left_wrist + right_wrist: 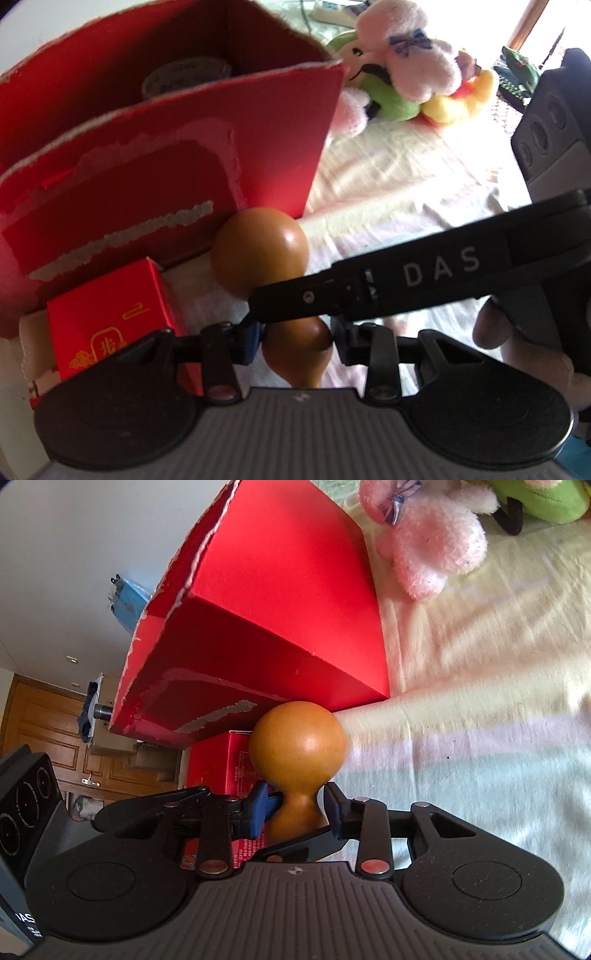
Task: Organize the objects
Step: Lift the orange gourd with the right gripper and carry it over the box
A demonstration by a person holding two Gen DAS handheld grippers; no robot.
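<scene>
Underneath and ahead of the right gripper (295,805), a pale cream bed sheet (480,701), creased and washed bright toward the right. Far off to that gripper's left, a brown panelled wooden door (48,731) with a metal handle (90,782); above it a white wall (92,554) carrying a small blue fixture (127,602). Well ahead of the left gripper (295,339), at the far edge of the bed, a white power strip (328,11), blurred. Far ahead and to the right, a dark green patterned item (515,74), too small to identify.
</scene>
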